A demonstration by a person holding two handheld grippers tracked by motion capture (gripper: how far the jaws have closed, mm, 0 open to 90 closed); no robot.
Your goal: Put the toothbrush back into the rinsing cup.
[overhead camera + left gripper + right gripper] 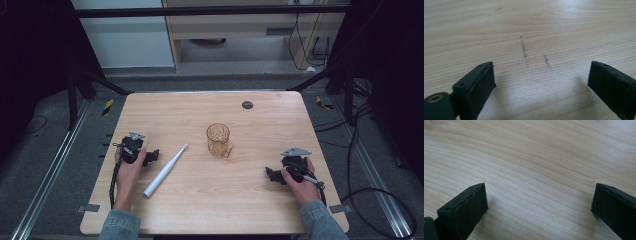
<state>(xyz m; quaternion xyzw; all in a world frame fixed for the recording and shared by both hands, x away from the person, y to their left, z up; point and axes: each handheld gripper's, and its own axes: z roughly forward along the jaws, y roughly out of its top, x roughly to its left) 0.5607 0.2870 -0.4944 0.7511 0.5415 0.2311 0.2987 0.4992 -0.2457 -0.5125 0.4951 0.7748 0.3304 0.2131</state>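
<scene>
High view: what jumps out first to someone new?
Probably the amber cup upright near the middle of the table, with a white toothbrush lying at a slant to its left. The left gripper sits by the toothbrush and the right gripper toward the right edge, both open on bare wood.

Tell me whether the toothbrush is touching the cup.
Apart. The high view shows the toothbrush lying left of the cup, with bare table between the brush head and the cup.
</scene>
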